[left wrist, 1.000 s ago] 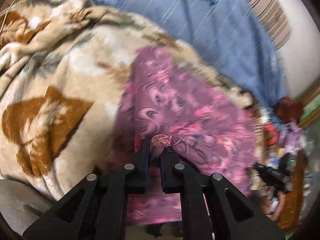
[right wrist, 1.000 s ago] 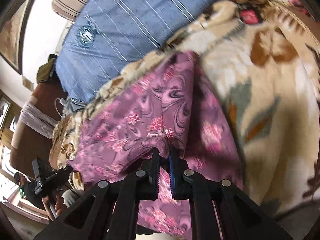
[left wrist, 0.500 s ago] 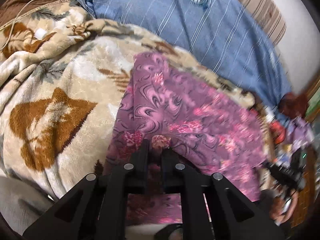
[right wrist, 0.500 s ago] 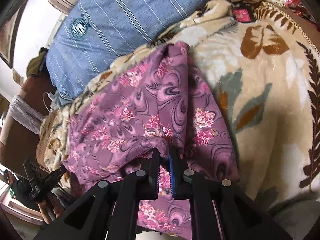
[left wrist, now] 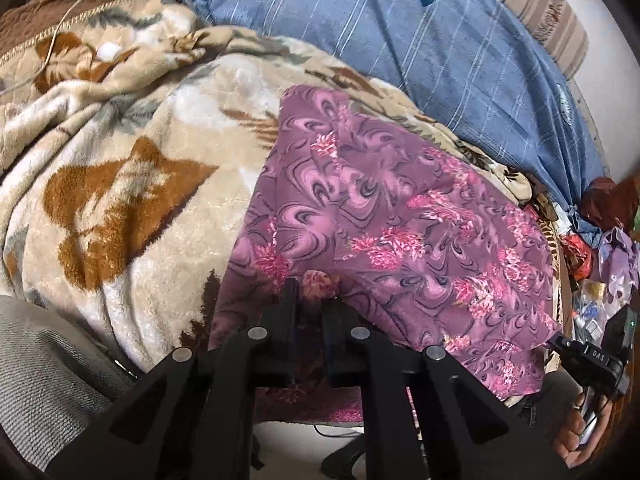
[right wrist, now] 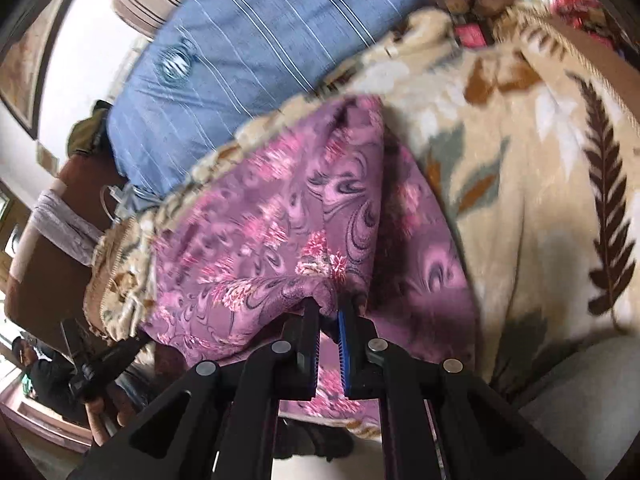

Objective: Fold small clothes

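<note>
Gripping a bunched fold of the purple floral cloth (left wrist: 384, 216) near its front edge: left gripper (left wrist: 310, 294), jaws nearly closed, small wad of fabric pinched between the tips. Same for right gripper (right wrist: 332, 308), jaws nearly closed on a gathered ridge of the cloth (right wrist: 280, 232), blue pad visible on the inner face of one finger (right wrist: 342, 344). Cloth spread over the beige plush blanket (left wrist: 120, 184), lying on the blanket's rounded hump, front hem hanging past the blanket's near edge. Seen from the left wrist view, cloth stretched taut from the pinch toward the right gripper (left wrist: 592, 356), which appears at the cloth's far corner with a hand (left wrist: 580, 436) wrapped round its handle. Seen from the right wrist view, left gripper (right wrist: 104, 364) at the cloth's opposite corner, also held by a hand (right wrist: 96, 412); a crease running up the cloth toward the blanket's crest. Right wrist view somewhat motion-blurred. Beyond the blanket, touching its far edge: blue striped bedding (left wrist: 440, 52) with a round emblem. Brown leaf and fern patterns across the blanket (right wrist: 520, 184). Thin cord (left wrist: 60, 28) trailing over the blanket's far upper corner. Grey knit fabric (left wrist: 44, 368) just beside the blanket's near edge. Clutter of small items (left wrist: 600, 264) off the blanket's far side; contents too small to tell.
</note>
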`<state>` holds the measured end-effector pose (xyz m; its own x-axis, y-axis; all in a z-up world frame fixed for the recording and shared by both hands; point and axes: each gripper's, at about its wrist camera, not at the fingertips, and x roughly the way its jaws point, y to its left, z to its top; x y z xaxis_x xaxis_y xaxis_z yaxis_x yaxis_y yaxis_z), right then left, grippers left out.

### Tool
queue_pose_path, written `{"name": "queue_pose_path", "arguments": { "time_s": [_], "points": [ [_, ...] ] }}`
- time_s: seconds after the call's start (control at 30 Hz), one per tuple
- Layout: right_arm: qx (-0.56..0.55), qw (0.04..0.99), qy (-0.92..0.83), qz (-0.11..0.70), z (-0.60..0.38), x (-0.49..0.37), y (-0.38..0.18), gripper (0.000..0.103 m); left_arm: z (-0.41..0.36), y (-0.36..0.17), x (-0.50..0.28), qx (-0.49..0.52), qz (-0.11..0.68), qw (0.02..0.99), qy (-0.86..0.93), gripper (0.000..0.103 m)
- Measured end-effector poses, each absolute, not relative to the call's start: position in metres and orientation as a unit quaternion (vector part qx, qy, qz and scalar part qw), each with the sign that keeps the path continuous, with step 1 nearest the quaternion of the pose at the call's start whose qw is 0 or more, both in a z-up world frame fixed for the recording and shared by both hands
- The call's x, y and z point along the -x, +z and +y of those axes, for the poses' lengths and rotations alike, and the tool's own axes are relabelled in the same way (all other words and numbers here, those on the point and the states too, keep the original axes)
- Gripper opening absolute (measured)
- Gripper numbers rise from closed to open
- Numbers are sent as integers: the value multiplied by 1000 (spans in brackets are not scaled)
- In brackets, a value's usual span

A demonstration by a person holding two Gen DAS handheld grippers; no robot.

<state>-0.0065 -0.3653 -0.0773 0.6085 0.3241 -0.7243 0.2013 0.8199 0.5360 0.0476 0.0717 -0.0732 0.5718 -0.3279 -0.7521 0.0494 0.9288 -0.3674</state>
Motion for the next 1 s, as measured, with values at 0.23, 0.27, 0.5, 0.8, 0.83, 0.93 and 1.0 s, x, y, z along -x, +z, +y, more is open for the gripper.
{"name": "queue_pose_path", "arguments": {
  "time_s": [0.23,0.27,0.5,0.8,0.83,0.93,1.0],
  "points": [
    [-283,855,33,433,-363,17,-69,8,80,-68,-36,171,443,873,-113,8],
    [-280,850,26,446,-362,14,-74,8,79,-71,-38,165,450,871,-109,8],
    [-251,849,11,465,-355,11,-75,9,74,-70,-34,145,447,876,-111,10],
    [-207,858,2,469,-347,12,-63,9,76,-72,-31,144,451,874,-110,11],
    [-211,850,-1,482,-349,8,-70,9,75,-73,-31,143,453,873,-109,11],
    [-233,851,3,471,-353,13,-70,10,75,-71,-29,144,449,875,-110,12],
    [-228,855,5,465,-353,15,-66,14,77,-72,-28,150,452,873,-108,13]
  ]
}}
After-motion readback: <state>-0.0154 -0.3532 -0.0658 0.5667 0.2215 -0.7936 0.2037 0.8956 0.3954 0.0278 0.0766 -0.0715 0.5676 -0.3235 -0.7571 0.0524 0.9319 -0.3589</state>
